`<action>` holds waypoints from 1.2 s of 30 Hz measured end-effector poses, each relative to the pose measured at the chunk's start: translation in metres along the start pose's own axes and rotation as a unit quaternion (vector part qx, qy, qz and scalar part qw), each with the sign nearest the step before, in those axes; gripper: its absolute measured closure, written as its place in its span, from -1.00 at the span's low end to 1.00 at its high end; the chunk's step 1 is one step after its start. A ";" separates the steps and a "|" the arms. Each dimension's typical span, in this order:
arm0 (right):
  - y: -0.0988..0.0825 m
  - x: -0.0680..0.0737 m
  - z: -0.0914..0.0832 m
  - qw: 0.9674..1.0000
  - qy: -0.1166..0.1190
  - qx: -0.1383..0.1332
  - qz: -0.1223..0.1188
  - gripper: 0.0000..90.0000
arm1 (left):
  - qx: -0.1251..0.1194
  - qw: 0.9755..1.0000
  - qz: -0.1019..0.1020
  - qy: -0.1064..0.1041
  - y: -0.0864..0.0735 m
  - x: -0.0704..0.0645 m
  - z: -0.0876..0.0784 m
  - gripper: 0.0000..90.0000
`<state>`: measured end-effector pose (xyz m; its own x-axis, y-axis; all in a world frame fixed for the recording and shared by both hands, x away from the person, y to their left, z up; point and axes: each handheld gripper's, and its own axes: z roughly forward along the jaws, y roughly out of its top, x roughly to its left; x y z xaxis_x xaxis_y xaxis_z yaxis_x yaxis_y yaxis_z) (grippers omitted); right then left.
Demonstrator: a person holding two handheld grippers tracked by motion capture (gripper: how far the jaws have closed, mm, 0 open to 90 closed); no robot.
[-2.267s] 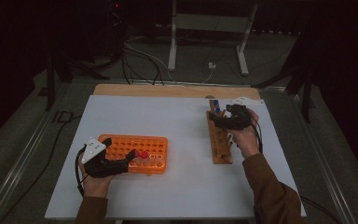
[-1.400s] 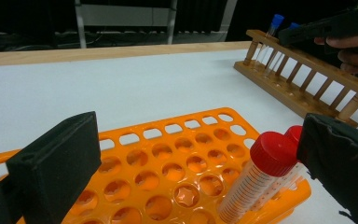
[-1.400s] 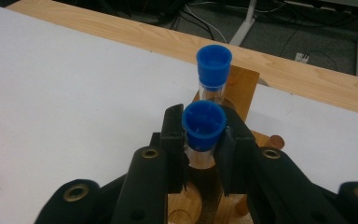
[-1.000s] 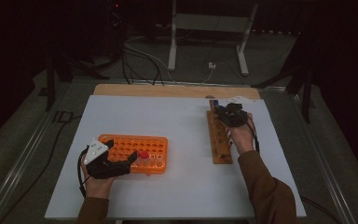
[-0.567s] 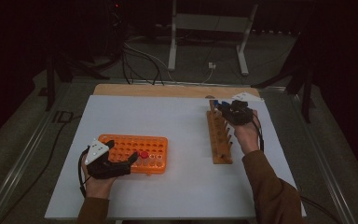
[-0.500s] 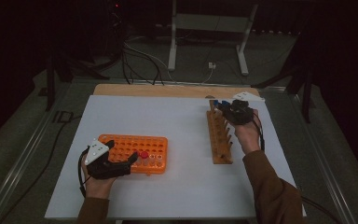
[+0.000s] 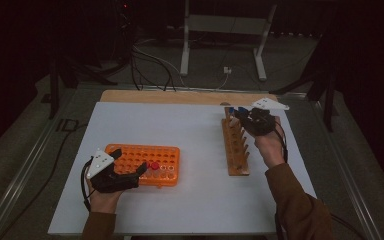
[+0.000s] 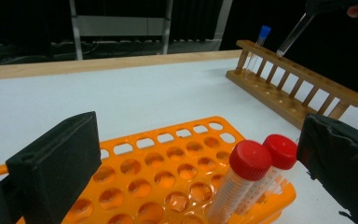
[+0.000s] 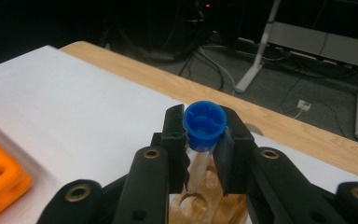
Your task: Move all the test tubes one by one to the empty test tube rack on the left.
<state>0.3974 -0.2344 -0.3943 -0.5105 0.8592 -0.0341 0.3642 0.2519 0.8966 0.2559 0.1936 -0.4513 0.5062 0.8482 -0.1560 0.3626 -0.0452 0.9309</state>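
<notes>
Since the earlier frame, the right gripper (image 7: 240, 114) has lifted a blue-capped tube (image 9: 204, 122) up out of the far end of the wooden rack (image 7: 236, 146), while the left side stays put.

At the left, the left gripper (image 7: 130, 176) rests at the near edge of the orange rack (image 7: 142, 156), its jaws spread wide on either side of the rack's corner and pressing on nothing. Two red-capped tubes (image 8: 256, 161) stand side by side in that rack, leaning slightly, just in front of the gripper.

Farther right, the wooden rack lies lengthwise on the white table (image 7: 180, 125), with another blue-capped tube (image 8: 261, 37) upright at its far end. The right gripper is clamped on its tube just under the cap, and the tube hangs tilted above the rack, its tip seemingly just clear of the holes.

To do this lift well, I judge the tube should rise straight until its tip is well clear of the top rail before any sideways travel, so it does not snag or tip the rack. Steadying the orange rack with the left gripper would help when the tube arrives.
</notes>
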 end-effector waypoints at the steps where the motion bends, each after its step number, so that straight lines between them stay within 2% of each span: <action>1: 0.000 0.001 -0.001 1.000 0.004 0.001 -0.003 0.70 | -0.001 1.000 0.001 -0.001 0.001 -0.001 0.000 -0.99; 9: -0.004 0.016 -0.009 0.999 0.039 0.009 -0.015 0.69 | 0.001 1.000 0.014 -0.005 0.010 -0.005 0.000 -0.99; 12: -0.005 0.022 -0.010 0.998 0.053 0.014 -0.021 0.69 | -0.008 1.000 0.018 0.002 0.014 -0.008 0.000 -0.99; 17: -0.008 0.035 -0.012 0.996 0.077 0.024 -0.027 0.69 | -0.011 1.000 0.027 -0.005 0.020 -0.017 0.006 -0.99; 21: -0.009 0.046 -0.013 0.995 0.094 0.029 -0.034 0.69 | -0.009 0.999 0.043 -0.003 0.024 -0.028 0.014 -0.97; 29: -0.006 0.069 -0.014 0.989 0.136 0.038 -0.033 0.69 | -0.003 0.998 0.063 -0.020 0.029 -0.048 0.030 -0.97; 36: -0.002 0.088 -0.015 0.985 0.166 0.038 -0.039 0.68 | 0.002 0.997 0.069 -0.037 0.033 -0.062 0.042 -0.92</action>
<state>0.3399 -0.1659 -0.3929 -0.7617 0.6455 0.0563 0.3647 0.3553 0.8607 0.2693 0.1178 -0.4252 0.6076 0.7927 -0.0496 0.2876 -0.1614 0.9440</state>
